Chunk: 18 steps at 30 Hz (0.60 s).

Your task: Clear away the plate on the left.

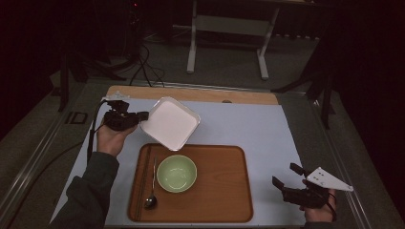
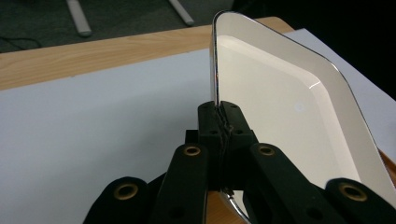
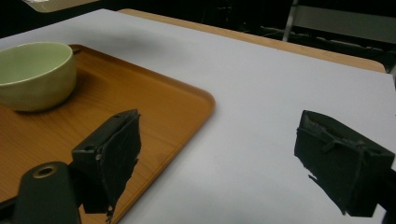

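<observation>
A white square plate (image 1: 169,122) hangs tilted above the far left corner of the wooden tray (image 1: 224,191). My left gripper (image 1: 142,116) is shut on its left rim. In the left gripper view the plate (image 2: 280,107) stands on edge, its rim pinched between the black jaws of the left gripper (image 2: 219,114). On the tray sit a pale green bowl (image 1: 176,173), a spoon (image 1: 152,196) and dark chopsticks (image 1: 143,183). My right gripper (image 1: 285,174) rests open at the table's right front, nothing between its jaws. The right gripper (image 3: 217,158) looks across the tray (image 3: 154,112) toward the bowl (image 3: 35,74).
A pale mat (image 1: 248,124) covers the wooden table, whose bare far edge (image 1: 191,93) shows behind it. Beyond the table stand a white frame's legs (image 1: 193,43) and loose cables (image 1: 143,67) on the dark floor.
</observation>
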{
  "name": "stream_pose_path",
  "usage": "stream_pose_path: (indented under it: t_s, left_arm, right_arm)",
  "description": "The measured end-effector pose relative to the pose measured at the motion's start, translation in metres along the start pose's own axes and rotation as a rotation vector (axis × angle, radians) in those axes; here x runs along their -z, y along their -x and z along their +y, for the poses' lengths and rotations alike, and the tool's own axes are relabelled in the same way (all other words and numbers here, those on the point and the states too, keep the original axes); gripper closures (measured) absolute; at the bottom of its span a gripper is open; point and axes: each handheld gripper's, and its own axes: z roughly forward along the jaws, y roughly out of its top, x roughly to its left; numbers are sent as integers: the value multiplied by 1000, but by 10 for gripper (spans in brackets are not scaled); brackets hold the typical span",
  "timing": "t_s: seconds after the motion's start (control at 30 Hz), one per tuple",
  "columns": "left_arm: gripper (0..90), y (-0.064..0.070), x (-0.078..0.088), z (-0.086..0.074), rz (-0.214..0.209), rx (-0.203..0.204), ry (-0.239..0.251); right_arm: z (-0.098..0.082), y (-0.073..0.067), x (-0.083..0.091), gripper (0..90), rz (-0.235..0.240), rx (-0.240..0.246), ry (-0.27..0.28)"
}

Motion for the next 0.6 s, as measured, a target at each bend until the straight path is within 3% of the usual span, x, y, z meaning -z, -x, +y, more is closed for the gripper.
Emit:
stream_pose_path:
  t_s: [0.17,0.4,0.57,0.6]
  left_arm:
    - [900,10,-6,3,-30,-26,-3]
    - [899,35,-15,10,-90,-115,-10]
    - [899,46,-19,13,-120,-145,-17]
    - [899,50,-21,14,-145,-152,-28]
  right_arm:
    - [0,0,0,142,-1,0,0]
    - [0,0,0,142,0,0,1]
    - [0,0,0,142,0,1,2]
    - [0,0,1,142,0,1,2]
